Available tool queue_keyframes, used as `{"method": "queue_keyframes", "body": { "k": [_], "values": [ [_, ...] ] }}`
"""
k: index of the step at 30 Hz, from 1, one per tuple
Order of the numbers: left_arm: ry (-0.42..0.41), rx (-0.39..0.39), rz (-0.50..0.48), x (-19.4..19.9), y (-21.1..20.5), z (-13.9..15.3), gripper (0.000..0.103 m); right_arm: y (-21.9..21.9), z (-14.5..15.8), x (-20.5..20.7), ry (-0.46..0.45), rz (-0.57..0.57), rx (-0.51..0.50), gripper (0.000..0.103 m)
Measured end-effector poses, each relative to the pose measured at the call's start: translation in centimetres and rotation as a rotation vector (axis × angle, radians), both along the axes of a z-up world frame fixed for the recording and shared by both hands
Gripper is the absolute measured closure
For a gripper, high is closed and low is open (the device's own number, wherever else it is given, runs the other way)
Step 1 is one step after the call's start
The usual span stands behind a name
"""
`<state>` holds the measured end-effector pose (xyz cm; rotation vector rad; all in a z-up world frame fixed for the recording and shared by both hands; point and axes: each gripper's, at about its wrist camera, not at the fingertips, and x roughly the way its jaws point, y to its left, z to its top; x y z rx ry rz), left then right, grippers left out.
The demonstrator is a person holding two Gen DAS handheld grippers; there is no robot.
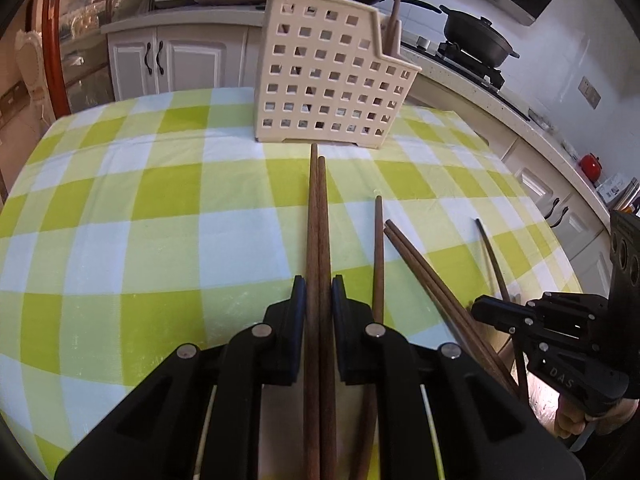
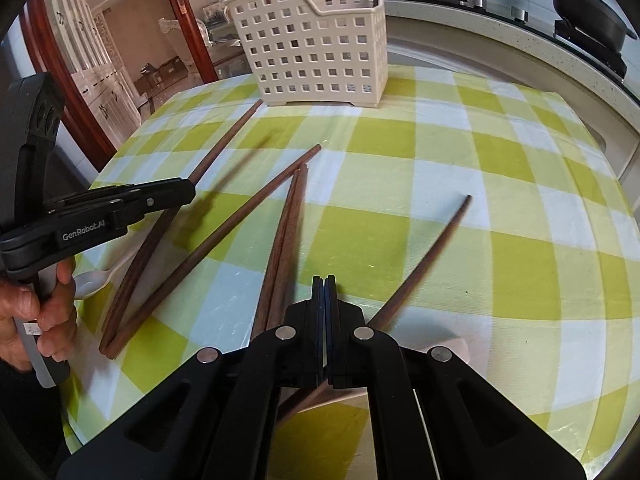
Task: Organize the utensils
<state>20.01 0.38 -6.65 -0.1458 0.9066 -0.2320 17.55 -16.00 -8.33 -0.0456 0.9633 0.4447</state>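
Note:
My left gripper (image 1: 318,292) is shut on a pair of brown wooden chopsticks (image 1: 318,220) that point at the cream perforated utensil basket (image 1: 328,80). In the right wrist view the same left gripper (image 2: 188,192) grips that pair (image 2: 232,136) at the left, held by a person's hand. My right gripper (image 2: 324,280) is shut with nothing between its fingers, low over the checked cloth. Loose chopsticks lie around it: a single one (image 2: 216,248), a pair (image 2: 284,240) and another single (image 2: 424,260). The right gripper (image 1: 478,306) also shows at the left wrist view's right edge.
The basket (image 2: 316,48) stands at the far side of the green and white checked tablecloth (image 1: 160,200), with a wooden utensil (image 1: 396,20) upright in it. A white spoon (image 2: 92,280) lies near the left hand. Kitchen counter, stove and black pans (image 1: 480,40) are behind.

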Motion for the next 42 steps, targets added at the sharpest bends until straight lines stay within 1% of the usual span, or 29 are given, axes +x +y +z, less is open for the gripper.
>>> {"method": "queue_keyframes", "body": {
  "k": [1, 3, 6, 9, 12, 14, 16, 17, 18, 20, 25, 27, 28, 29, 30, 31, 33, 34, 37, 42],
  "values": [
    [0.004, -0.001, 0.005, 0.0, 0.1, -0.1, 0.090, 0.0, 0.0, 0.1, 0.002, -0.001, -0.002, 0.097],
    [0.009, -0.003, 0.006, 0.0, 0.2, -0.2, 0.090, -0.1, 0.2, 0.2, 0.002, -0.005, -0.006, 0.091],
    [0.026, -0.006, 0.010, 0.2, 0.3, -0.6, 0.090, -0.4, 0.4, 0.3, -0.006, 0.000, 0.002, 0.083],
    [0.039, 0.003, 0.012, 0.3, 0.2, -0.9, 0.089, -0.1, 0.3, 0.4, -0.013, 0.027, -0.006, 0.083],
    [0.042, -0.008, 0.008, 0.3, 0.2, -0.9, 0.086, 0.2, 0.3, 0.5, -0.015, 0.047, -0.007, 0.083],
    [0.039, -0.010, 0.012, 0.1, 0.4, -0.8, 0.085, -0.2, 0.9, 0.3, -0.022, 0.036, 0.004, 0.083],
    [0.035, -0.015, 0.015, 0.0, 0.6, -0.7, 0.084, -0.8, 1.7, 0.0, -0.033, 0.027, 0.015, 0.071],
    [0.035, -0.016, 0.017, 0.0, 0.7, -0.7, 0.084, -1.1, 2.0, -0.2, -0.039, 0.017, 0.013, 0.060],
    [0.036, -0.019, 0.018, 0.1, 0.7, -0.7, 0.084, -1.4, 2.3, -0.3, -0.045, 0.005, 0.015, 0.053],
    [0.035, -0.022, 0.015, 0.1, 0.6, -0.8, 0.084, -1.9, 2.7, -0.5, -0.044, -0.011, 0.017, 0.051],
    [0.028, -0.024, 0.011, -0.2, 0.6, -0.6, 0.084, -2.7, 1.8, 0.5, 0.013, -0.086, -0.008, 0.052],
    [0.025, -0.023, 0.011, -0.3, 0.6, -0.5, 0.084, -2.9, 1.2, 1.3, 0.027, -0.117, -0.019, 0.058],
    [0.023, -0.022, 0.010, -0.3, 0.6, -0.4, 0.084, -2.8, 0.9, 1.6, 0.029, -0.117, -0.032, 0.059],
    [0.024, -0.021, 0.010, -0.3, 0.7, -0.4, 0.084, -2.6, 0.6, 1.8, 0.036, -0.112, -0.043, 0.068],
    [0.027, -0.020, 0.011, -0.2, 0.7, -0.5, 0.084, -2.4, 0.2, 2.1, 0.049, -0.108, -0.052, 0.073],
    [0.029, -0.020, 0.011, -0.1, 0.7, -0.5, 0.084, -2.4, 0.2, 2.2, 0.034, -0.109, -0.060, 0.074],
    [0.034, -0.021, 0.007, -0.1, 0.8, -0.6, 0.088, -2.0, 0.2, 2.5, 0.033, -0.098, -0.065, 0.080],
    [0.039, -0.024, 0.005, 0.0, 0.8, -0.6, 0.089, -1.7, 0.2, 2.6, 0.031, -0.089, -0.067, 0.081],
    [0.044, -0.016, 0.010, 0.4, 0.9, -0.7, 0.089, -1.0, 0.3, 2.8, 0.016, -0.082, -0.087, 0.083],
    [0.050, 0.001, 0.008, 0.8, 0.9, -1.0, 0.090, 0.1, 0.2, 2.4, -0.002, -0.031, -0.080, 0.090]
  ]
}}
